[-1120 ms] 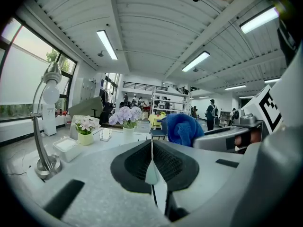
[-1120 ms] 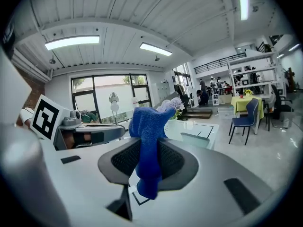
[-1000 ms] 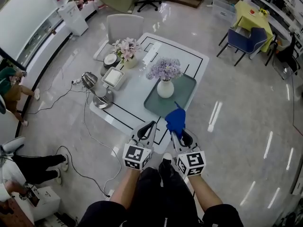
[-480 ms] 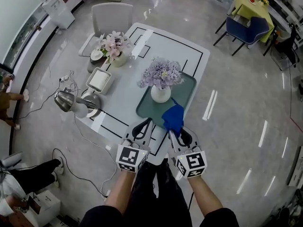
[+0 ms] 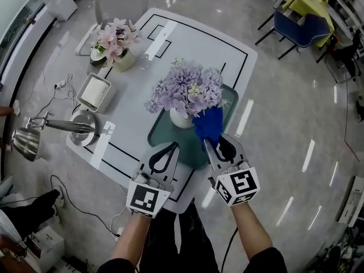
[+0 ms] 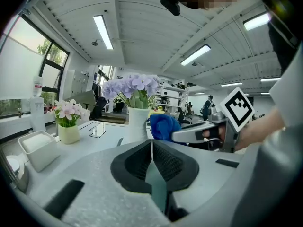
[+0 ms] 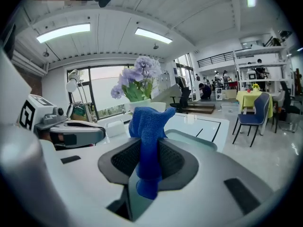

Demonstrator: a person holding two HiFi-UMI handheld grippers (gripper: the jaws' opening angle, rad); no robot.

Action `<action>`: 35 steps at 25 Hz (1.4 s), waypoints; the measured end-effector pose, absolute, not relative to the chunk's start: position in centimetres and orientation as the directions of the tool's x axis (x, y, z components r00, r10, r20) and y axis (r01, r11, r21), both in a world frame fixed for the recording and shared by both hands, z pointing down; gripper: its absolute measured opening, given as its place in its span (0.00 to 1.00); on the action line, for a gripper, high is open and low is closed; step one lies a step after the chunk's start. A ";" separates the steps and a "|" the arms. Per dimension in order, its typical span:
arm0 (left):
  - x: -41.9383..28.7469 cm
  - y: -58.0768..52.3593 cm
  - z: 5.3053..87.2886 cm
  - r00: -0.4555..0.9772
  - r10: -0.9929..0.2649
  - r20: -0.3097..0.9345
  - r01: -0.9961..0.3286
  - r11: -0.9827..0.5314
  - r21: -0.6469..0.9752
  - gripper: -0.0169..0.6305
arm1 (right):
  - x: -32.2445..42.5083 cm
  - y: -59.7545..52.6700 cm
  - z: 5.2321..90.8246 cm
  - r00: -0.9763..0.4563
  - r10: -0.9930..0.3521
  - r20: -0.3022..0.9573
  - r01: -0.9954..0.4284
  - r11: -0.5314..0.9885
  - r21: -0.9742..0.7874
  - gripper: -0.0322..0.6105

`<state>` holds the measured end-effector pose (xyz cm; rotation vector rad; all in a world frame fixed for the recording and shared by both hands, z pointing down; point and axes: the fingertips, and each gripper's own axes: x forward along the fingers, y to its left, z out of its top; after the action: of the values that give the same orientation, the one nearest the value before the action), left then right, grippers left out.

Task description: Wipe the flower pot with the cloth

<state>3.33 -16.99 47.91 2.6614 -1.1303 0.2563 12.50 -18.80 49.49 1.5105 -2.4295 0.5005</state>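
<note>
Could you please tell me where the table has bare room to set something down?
The far table between the pink flowers and right edge is bare, as is the strip between lamp base and tray. The tray itself is crowded by vase and cloth.

A large open lab or office hall: strip lights [image 7: 64, 32] above the right claw [image 5: 209, 144], metal shelving [image 7: 265, 70] and a blue chair [image 7: 254, 115] far ahead to its right, glossy floor [image 5: 296, 95] beneath.

Bright ceiling strips [image 6: 103, 31] glare off glossy floor [image 5: 284, 95], edges fisheye-warped
</note>
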 end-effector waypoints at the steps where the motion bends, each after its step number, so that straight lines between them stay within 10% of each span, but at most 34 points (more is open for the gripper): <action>1: 3.3 -17.2 48.1 0.686 -0.681 0.256 -0.724 -0.673 0.150 0.05 | 12.7 -19.7 49.6 -0.443 -0.815 0.374 -0.896 0.414 -0.159 0.20; 35: 0.7 -17.5 51.0 0.638 -0.694 0.334 -0.765 -0.623 0.165 0.05 | 13.2 -28.0 52.0 -0.470 -0.768 0.435 -0.876 0.466 -0.124 0.20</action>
<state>0.65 -17.48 51.04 2.5685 -1.1752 0.3446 13.17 -27.97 52.00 1.3948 -2.4004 0.4787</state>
